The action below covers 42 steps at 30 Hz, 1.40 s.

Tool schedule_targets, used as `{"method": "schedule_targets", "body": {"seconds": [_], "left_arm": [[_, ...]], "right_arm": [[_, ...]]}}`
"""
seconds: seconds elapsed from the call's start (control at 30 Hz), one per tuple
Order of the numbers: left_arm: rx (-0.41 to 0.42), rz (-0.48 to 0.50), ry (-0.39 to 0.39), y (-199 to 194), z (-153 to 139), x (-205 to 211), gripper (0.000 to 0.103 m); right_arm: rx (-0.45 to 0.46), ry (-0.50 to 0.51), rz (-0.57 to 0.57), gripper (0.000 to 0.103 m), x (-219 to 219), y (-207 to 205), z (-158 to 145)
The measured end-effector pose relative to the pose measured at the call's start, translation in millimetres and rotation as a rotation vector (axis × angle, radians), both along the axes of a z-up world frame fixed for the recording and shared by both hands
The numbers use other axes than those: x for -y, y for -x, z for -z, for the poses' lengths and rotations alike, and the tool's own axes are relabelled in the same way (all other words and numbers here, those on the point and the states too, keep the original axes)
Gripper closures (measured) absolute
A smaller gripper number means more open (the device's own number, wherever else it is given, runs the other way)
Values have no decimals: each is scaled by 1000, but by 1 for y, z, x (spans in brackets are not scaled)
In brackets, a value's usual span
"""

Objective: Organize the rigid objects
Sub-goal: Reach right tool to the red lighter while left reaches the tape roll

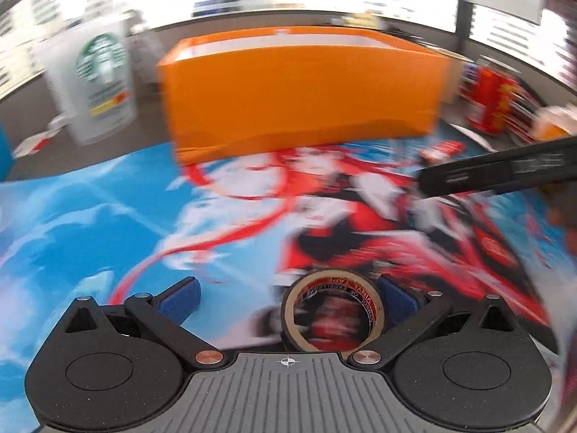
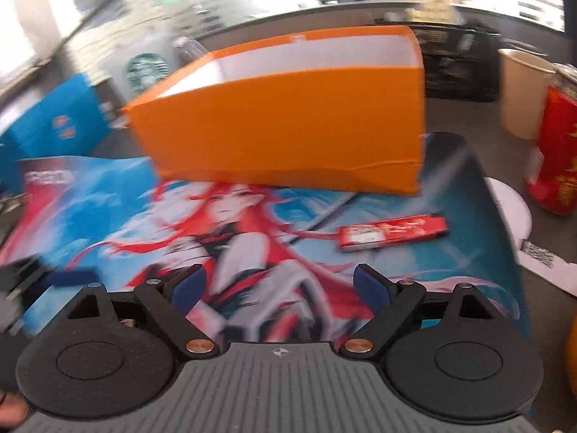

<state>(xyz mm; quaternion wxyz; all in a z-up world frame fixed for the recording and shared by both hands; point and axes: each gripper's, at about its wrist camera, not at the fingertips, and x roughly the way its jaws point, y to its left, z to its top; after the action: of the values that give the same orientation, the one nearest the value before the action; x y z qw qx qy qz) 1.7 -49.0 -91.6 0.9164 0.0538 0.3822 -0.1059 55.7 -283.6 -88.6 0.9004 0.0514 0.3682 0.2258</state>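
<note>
We see one orange cardboard box (image 2: 281, 122), one flat red packet (image 2: 393, 232) and one ring-shaped tape roll (image 1: 333, 312) — left gripper (image 1: 288, 297) and right gripper (image 2: 279, 287) both spread, clasping nothing.

The left hand-held gripper (image 1: 288, 297) stood with its jaws wide apart over a printed mat (image 1: 108, 223) showing a red-haired figure against blue. A roll of tape (image 1: 333, 315) stood on edge between the blue pads (image 1: 182, 297), close against the right one and well clear of the left. Beyond, an open orange box (image 1: 299, 86) sat at the mat's far edge. A white coffee cup (image 1: 97, 75) stood left of it, red cans (image 1: 494, 97) to its right. The view was blurred.
</note>
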Motion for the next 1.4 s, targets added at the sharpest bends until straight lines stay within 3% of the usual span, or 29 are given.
{"method": "schedule_targets", "body": {"seconds": [0.17,0.33,0.5,0.67,0.77,0.93,1.0,1.1,1.2,1.27,1.4], "left_arm": [[1,-89,2,-17,0,-29,0],[-8,-134,2,-30,0,-46,0],[4,-168,3,-39,2,-63,0],[13,-219,3,-48,2,-77,0],[17,-226,3,-49,3,-80,0],[-4,-243,5,-44,2,-82,0],[-4,-243,3,-40,1,-82,0],[21,-239,19,-28,-7,-84,0],[45,-197,36,-14,-15,-78,0],[64,-157,14,-4,-16,-68,0],[100,-141,-57,11,-10,-51,0]], "right_arm": [[75,67,194,15,24,-13,-11],[39,-12,287,15,42,-39,2],[15,-52,249,13,36,-36,9],[-3,-44,43,9,8,-9,7],[24,-36,17,9,5,-6,0],[124,191,21,9,-5,-5,-3],[152,247,-28,12,-15,-7,2],[158,245,-91,20,-21,-7,7],[167,232,-123,35,-24,-7,11],[171,224,-134,53,-25,-4,10],[170,208,-119,61,-29,-3,10]]}}
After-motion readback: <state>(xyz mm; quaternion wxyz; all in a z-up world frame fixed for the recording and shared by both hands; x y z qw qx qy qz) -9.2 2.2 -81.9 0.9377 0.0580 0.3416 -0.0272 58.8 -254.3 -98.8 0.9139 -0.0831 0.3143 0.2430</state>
